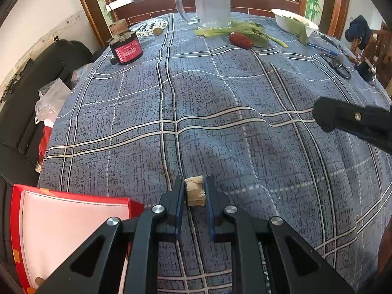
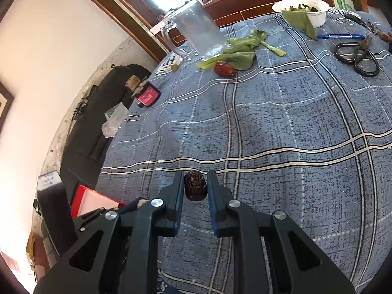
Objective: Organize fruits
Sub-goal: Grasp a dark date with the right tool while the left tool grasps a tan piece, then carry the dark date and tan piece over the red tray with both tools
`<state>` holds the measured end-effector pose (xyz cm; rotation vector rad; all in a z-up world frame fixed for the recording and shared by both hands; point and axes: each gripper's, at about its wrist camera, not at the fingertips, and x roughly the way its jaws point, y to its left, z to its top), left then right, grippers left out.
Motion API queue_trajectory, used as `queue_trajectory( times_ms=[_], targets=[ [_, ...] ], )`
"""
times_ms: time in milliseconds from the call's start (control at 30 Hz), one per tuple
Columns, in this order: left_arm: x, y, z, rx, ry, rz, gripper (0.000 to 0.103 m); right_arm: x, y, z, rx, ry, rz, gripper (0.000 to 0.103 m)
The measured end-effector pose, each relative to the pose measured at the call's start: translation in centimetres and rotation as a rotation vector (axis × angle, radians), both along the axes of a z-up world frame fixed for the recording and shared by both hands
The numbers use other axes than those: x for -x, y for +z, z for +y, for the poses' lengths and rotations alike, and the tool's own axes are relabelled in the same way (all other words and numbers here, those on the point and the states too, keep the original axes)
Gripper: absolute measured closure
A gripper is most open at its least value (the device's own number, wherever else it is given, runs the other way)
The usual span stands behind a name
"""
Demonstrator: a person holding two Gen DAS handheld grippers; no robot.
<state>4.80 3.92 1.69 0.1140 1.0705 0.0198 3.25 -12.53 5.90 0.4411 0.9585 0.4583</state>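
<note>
Both claws reach forward low over the bench, which is covered in a blue-grey plaid cloth (image 1: 220, 127). The left claw (image 1: 195, 191), at the bottom centre of the left wrist view, has its 2 fingers drawn in to a narrow gap and pinches 1 pale tan, fibrous fruit chunk (image 1: 194, 192), held just above the cloth. The right claw (image 2: 195, 186), at the bottom centre of its own view, is likewise narrowed, pinching 1 dark brown wrinkled dried date (image 2: 195, 185); its black tip also pokes in at the right edge of the left view. Toward the top of the right view lie 1 glossy red date (image 2: 224, 68) touching loose green leafy stalks (image 2: 241, 54), 1 tall clear glass mug (image 2: 199, 33), 1 white bowl of greens (image 2: 316, 14), 1 pair of black scissors (image 2: 357, 56) and 1 small green round fruit (image 2: 174, 67). A red-rimmed white tray (image 1: 61, 223) sits at the lower left of the left view.
</note>
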Motion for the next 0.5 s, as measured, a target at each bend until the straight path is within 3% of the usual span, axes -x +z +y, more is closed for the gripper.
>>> queue_trajectory(
  times_ms=[233, 500],
  targets=[
    [3.4, 3.8, 0.2, -0.006, -0.014, -0.12, 0.088, 1.4, 1.5, 0.8, -0.039, 0.034, -0.048, 0.082],
    [9.5, 9.0, 7.4, -0.012, 0.119, -0.263, 0.088, 5.4, 3.9, 6.0, -0.036, 0.175, -0.14, 0.082]
  ],
)
